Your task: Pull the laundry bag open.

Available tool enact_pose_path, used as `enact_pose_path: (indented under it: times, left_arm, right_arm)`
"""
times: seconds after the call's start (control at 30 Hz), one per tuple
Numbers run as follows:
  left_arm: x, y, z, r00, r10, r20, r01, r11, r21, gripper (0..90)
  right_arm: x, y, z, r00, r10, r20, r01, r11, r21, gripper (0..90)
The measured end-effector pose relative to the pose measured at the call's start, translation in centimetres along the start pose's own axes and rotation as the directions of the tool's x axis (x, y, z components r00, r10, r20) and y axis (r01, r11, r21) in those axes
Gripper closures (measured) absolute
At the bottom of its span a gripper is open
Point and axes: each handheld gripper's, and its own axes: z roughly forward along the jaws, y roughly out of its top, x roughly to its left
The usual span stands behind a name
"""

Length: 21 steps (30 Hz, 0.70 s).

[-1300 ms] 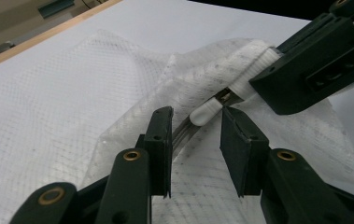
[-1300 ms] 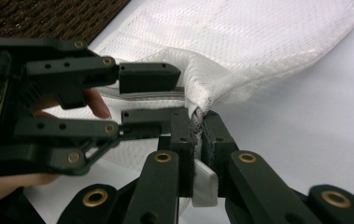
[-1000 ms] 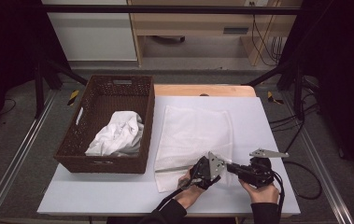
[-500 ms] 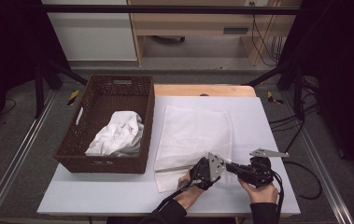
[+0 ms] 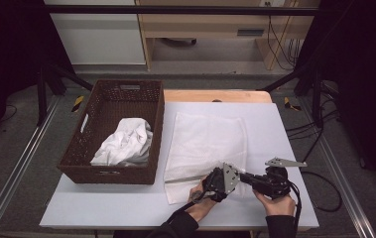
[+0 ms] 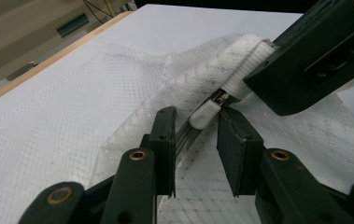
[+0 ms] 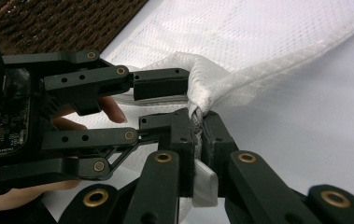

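The white mesh laundry bag [image 5: 205, 141] lies flat on the table just right of the brown wicker basket [image 5: 126, 89], which holds a crumpled white cloth [image 5: 123, 144]. Both grippers work at the bag's near edge, the corner farthest from the basket.

The right gripper [image 7: 198, 126] is clamped tight on the bag's hem at the end of the zipper, and a bunch of mesh is lifted off the table there. This grip looks meant as an anchor, keeping the zipper line taut so the slider can travel rather than drag the fabric along.

The left gripper [image 6: 195, 121] faces it, between it and the basket. Its jaws are part open and have just been closing. The small metal zipper pull [image 6: 221, 98] sits between their tips, but the pads do not yet press on it. Coming in along the zipper line probably lets the jaws pinch the pull and draw it back toward the basket side.
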Motion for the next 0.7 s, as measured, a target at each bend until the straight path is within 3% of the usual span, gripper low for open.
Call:
enact_pose_path:
  times: [0.47,0.6,0.7]
  left_arm:
    - [0.36,-0.02,0.15,0.9969,-0.002,0.078,0.0,0.9993,0.036,82.0]
    - [0.36,0.14,0.4,0.9975,-0.002,0.071,-0.001,0.9991,0.043,81.8]
    - [0.32,0.24,0.65,0.9987,-0.014,0.049,0.012,0.9991,0.04,74.4]
  right_arm:
    - [0.0,-0.01,0.2,1.0,0.002,-0.002,-0.002,1.0,0.016,85.3]
    - [-0.01,-0.03,0.23,1.0,0.001,0.001,-0.001,1.0,0.021,85.3]
    - [0.01,-0.04,0.22,1.0,0.004,0.004,-0.004,1.0,0.023,85.3]
